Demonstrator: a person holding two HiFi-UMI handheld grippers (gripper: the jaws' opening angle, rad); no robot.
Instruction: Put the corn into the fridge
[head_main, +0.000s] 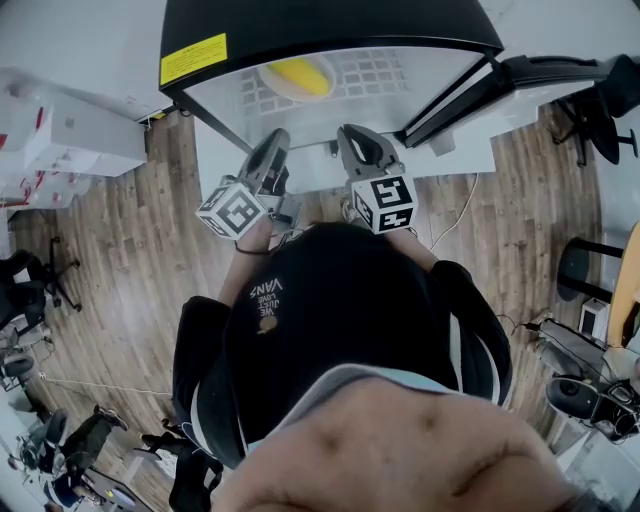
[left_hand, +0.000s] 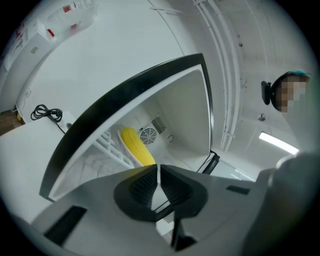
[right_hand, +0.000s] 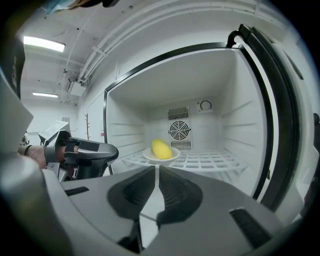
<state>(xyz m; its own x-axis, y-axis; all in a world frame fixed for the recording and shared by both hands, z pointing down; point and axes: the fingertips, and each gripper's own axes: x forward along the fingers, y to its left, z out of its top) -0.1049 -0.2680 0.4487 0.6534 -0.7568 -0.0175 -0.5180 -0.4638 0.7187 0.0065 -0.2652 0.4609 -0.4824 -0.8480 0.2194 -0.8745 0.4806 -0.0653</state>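
The yellow corn lies on a white plate on the wire shelf inside the open fridge. Both grippers hang side by side in front of the opening, short of the shelf. My left gripper has its jaws together with nothing in them; it also shows at the left of the right gripper view. My right gripper points at the corn, its jaws closed to a thin slit and empty.
The fridge door stands open on the right. A round fan sits in the back wall behind the plate. White boxes lie on the wooden floor to the left, and office chairs stand at the right.
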